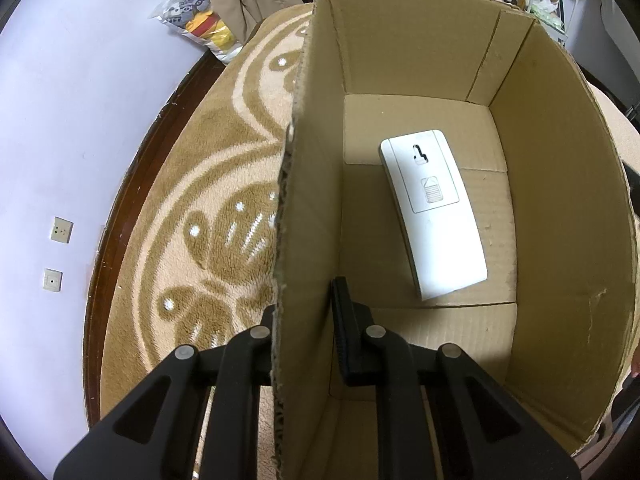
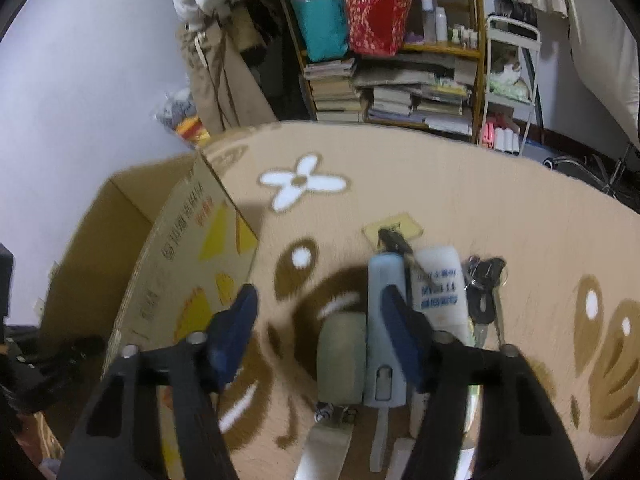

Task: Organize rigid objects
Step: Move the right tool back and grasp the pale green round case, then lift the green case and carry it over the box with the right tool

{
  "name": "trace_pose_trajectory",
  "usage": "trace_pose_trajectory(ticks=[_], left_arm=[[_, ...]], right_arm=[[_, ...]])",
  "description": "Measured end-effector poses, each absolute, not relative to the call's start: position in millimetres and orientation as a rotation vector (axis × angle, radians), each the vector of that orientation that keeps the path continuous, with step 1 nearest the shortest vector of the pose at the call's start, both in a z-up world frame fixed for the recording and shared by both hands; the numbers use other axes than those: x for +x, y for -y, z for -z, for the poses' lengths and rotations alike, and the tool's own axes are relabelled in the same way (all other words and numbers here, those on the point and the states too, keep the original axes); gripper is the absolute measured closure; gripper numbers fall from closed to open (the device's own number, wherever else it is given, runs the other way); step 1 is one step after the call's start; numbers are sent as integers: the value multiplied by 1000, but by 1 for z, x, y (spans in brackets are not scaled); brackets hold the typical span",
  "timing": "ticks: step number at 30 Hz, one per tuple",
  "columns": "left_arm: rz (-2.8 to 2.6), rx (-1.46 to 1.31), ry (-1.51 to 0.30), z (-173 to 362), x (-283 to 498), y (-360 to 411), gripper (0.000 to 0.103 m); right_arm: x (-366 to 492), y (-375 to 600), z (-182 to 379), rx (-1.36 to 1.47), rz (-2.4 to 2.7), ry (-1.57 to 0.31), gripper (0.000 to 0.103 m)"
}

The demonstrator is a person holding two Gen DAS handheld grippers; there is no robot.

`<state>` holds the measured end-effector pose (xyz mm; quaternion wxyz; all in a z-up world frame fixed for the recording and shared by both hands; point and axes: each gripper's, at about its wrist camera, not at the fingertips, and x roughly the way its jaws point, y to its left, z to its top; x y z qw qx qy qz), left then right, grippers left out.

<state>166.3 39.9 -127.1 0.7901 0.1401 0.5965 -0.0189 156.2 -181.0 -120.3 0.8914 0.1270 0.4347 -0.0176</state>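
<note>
While clamped astride the near wall of the cardboard box (image 1: 400,60), one finger outside and one inside, left gripper (image 1: 304,320) steadying the container; whether the pads actually press the wall, cannot be told. Inside, ahead and slightly right of that tool: white remote-like device (image 1: 434,216), flat on the box floor, long axis running away from the fingers.

Right gripper (image 2: 320,316) spread wide, holding nothing, poised over a row of items on the patterned rug (image 2: 520,220). Directly between the fingers: grey-green block (image 2: 342,360); touching its right side, pale blue device (image 2: 386,320), partly under the right finger. Further right: white tube (image 2: 440,288), then bunch of keys (image 2: 486,292). Long axes all roughly parallel to the fingers, so likely graspable across the narrow width. Box to the left of this tool, near. Right hand nearer the row; view blurred.
</note>
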Motion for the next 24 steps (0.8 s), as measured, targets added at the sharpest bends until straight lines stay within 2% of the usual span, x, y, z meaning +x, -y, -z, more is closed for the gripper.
trace_pose_trajectory(ticks=[8, 16, 24], left_arm=[[40, 299, -1285, 127, 166, -39, 89], [41, 304, -1283, 127, 166, -39, 89], [40, 305, -1284, 126, 166, -40, 89]], right_arm=[[157, 179, 138, 264, 37, -955, 68], [158, 179, 151, 265, 68, -996, 68], [150, 173, 146, 193, 87, -969, 73]])
